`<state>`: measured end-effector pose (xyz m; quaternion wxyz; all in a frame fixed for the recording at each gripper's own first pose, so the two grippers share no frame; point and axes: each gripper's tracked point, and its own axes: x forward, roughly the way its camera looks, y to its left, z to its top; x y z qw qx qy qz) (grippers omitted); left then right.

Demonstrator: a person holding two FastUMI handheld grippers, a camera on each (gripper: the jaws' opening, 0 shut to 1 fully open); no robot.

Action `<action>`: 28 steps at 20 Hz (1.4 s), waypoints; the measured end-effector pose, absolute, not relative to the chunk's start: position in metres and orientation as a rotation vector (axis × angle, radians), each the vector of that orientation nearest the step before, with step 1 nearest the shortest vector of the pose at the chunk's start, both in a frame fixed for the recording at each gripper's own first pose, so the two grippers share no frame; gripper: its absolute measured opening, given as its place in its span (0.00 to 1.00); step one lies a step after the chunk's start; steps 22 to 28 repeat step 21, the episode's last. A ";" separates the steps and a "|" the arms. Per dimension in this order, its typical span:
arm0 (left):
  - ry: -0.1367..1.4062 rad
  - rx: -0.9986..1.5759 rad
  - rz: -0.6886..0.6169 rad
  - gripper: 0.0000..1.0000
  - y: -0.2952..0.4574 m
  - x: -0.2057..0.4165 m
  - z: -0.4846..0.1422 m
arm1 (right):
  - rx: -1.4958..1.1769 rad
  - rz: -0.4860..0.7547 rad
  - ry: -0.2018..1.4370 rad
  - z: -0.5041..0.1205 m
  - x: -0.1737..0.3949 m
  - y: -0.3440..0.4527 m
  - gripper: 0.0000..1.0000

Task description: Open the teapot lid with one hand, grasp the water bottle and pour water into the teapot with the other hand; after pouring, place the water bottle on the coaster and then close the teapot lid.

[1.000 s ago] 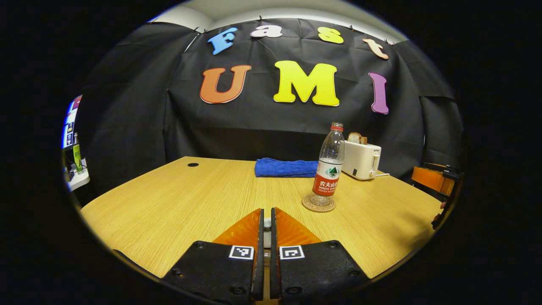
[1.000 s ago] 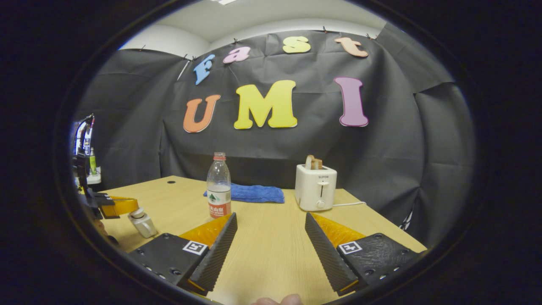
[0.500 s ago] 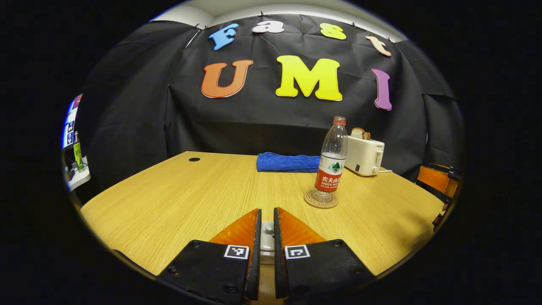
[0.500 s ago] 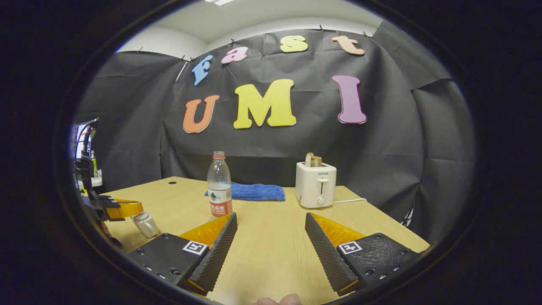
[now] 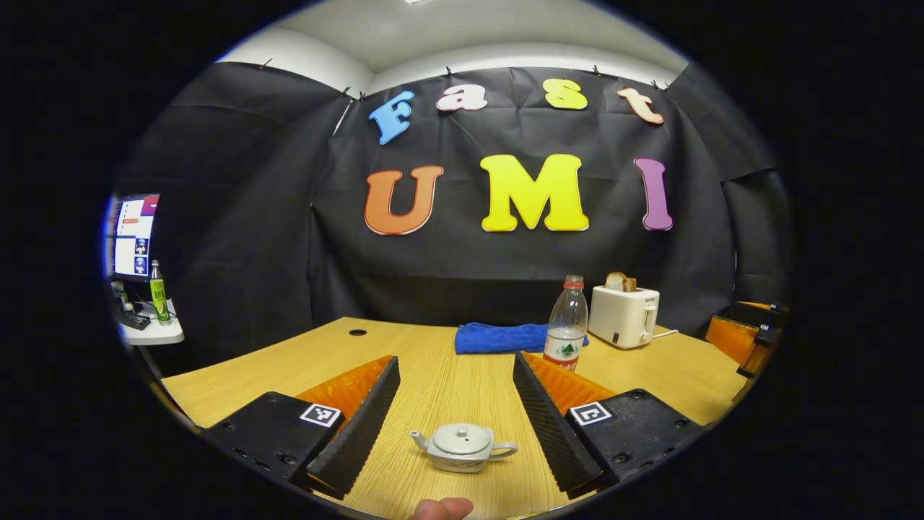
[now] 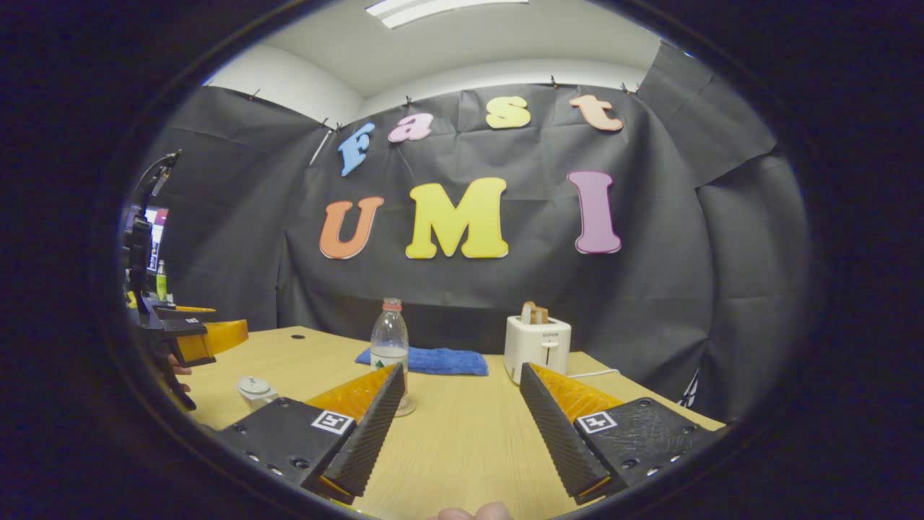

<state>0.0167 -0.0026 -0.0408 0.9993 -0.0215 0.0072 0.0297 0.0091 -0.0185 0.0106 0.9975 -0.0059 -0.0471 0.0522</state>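
The small grey teapot (image 5: 462, 448) stands on the wooden table (image 5: 289, 361) with its lid on, spout to the left. My left gripper (image 5: 455, 361) is open above and behind it, fingers spread wide and touching nothing. The clear water bottle (image 5: 568, 328) with a red cap stands upright farther back; its base is hidden behind my finger. In the right gripper view the bottle (image 6: 390, 339) stands just past my open, empty right gripper (image 6: 462, 368). The teapot (image 6: 254, 390) sits low at the left, under the left gripper (image 6: 191, 339).
A white toaster (image 5: 624, 325) with bread in it stands at the back right, its cord trailing right. A folded blue towel (image 5: 498, 337) lies at the back middle. A fingertip (image 5: 442, 508) shows at the bottom edge. A side shelf with a monitor (image 5: 133, 235) is at far left.
My left gripper was shut on the lid knob and has let go, opened wide and drawn up and back; the lid now rests on the teapot. The right gripper lifted slightly, still open.
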 end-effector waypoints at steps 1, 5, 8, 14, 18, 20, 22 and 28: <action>-0.011 -0.045 0.048 0.99 -0.011 0.013 -0.034 | -0.014 0.105 -0.107 0.012 0.004 -0.017 0.94; -0.048 -0.042 0.015 0.99 -0.032 0.008 -0.025 | -0.023 0.109 -0.106 0.011 -0.006 -0.012 0.96; -0.029 -0.064 -0.006 0.99 -0.039 0.007 -0.029 | -0.011 0.108 -0.077 0.004 -0.008 -0.010 0.96; -0.001 -0.081 -0.007 0.99 -0.033 0.012 -0.039 | -0.003 0.103 -0.039 -0.002 -0.001 -0.006 0.96; 0.008 -0.084 0.003 0.99 -0.026 0.013 -0.041 | 0.000 0.109 -0.026 -0.004 0.002 0.001 0.96; 0.010 -0.080 0.015 0.99 -0.020 0.014 -0.042 | 0.008 0.115 -0.014 -0.007 0.005 0.004 0.96; 0.014 -0.077 0.019 0.99 -0.019 0.014 -0.041 | 0.017 0.117 -0.007 -0.009 0.005 0.005 0.96; 0.014 -0.077 0.019 0.99 -0.019 0.014 -0.041 | 0.017 0.117 -0.007 -0.009 0.005 0.005 0.96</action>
